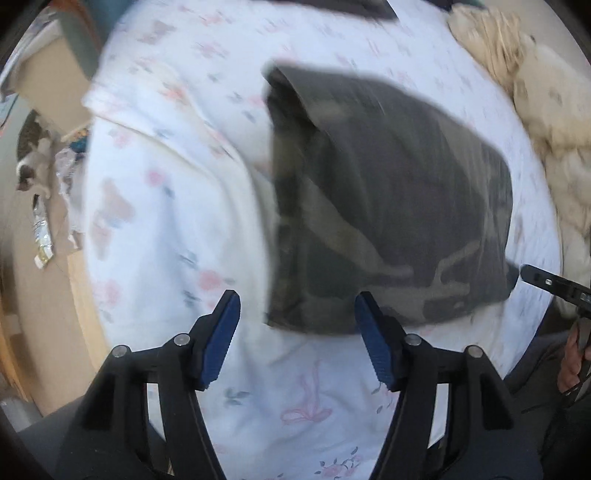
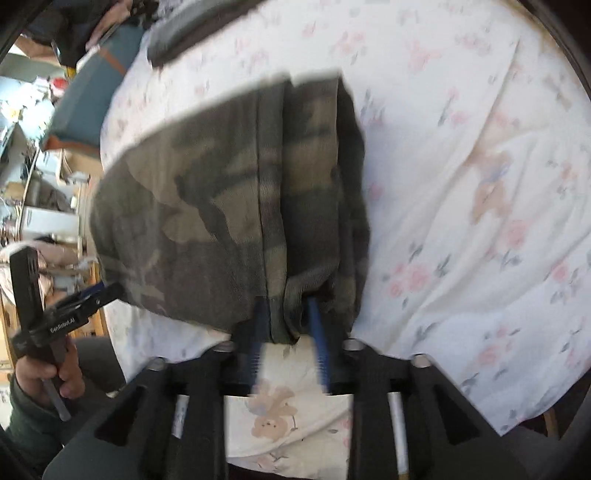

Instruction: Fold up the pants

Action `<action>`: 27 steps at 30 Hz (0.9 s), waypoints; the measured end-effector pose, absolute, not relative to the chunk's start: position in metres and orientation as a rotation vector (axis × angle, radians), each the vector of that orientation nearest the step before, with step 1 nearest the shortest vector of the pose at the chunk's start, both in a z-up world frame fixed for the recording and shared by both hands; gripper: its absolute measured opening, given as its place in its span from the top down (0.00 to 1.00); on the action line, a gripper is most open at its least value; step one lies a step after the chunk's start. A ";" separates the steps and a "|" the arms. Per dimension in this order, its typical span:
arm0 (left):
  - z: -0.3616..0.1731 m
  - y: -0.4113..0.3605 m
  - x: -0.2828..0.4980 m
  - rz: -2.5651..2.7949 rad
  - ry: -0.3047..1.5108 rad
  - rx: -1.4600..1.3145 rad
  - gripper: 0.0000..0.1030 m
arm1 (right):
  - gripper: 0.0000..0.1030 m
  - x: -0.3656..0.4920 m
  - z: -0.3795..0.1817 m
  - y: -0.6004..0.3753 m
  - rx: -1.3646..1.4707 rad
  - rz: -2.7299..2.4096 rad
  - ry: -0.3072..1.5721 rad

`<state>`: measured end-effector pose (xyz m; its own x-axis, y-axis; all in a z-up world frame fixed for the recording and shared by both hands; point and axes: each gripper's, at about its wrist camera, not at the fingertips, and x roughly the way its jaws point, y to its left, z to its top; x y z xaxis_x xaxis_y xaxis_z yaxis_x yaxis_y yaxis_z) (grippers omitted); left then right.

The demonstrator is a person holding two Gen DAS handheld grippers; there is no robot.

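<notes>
Folded camouflage pants (image 1: 388,206) lie on a floral bed sheet (image 1: 166,229). My left gripper (image 1: 298,295) stands open just above their near left corner; its right fingertip overlaps the near edge and nothing is pinched. In the right wrist view the pants (image 2: 207,206) fill the middle. My right gripper (image 2: 286,306) is at their near edge, its blue pads (image 2: 318,343) apart with a bunched fold of the cloth loose between them; the picture is blurred. The left gripper (image 2: 92,295) shows at the left of that view, held by a hand (image 2: 48,373). The right gripper's tip (image 1: 535,277) pokes in at the right.
A cream blanket (image 1: 535,110) is heaped at the bed's far right. A dark garment (image 2: 192,33) lies at the far edge. A teal cushion (image 2: 92,103), a cardboard box (image 1: 48,85) and floor clutter, with a cat (image 1: 31,166), line the bed's left side.
</notes>
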<state>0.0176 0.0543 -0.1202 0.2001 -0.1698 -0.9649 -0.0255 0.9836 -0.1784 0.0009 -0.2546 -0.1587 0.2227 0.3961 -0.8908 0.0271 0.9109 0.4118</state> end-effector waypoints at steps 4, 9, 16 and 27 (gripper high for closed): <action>-0.079 0.065 0.036 0.008 1.111 -0.190 0.44 | 0.44 0.018 -0.123 -0.265 0.378 0.232 1.157; -0.076 0.012 0.077 -0.152 0.946 -0.167 0.82 | 0.80 0.061 -0.106 -0.218 0.322 0.347 0.993; -0.148 -0.007 0.107 -0.121 0.959 0.011 0.94 | 0.96 0.089 -0.162 -0.165 0.091 0.332 0.941; -0.171 -0.006 0.120 -0.080 1.050 0.045 0.93 | 1.00 0.109 -0.202 -0.168 0.153 0.302 1.015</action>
<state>0.1198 -0.0061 -0.1712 0.4948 -0.0450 -0.8678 0.0877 0.9961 -0.0017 0.1092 -0.1680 -0.2018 0.4911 0.3180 -0.8110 -0.1768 0.9480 0.2647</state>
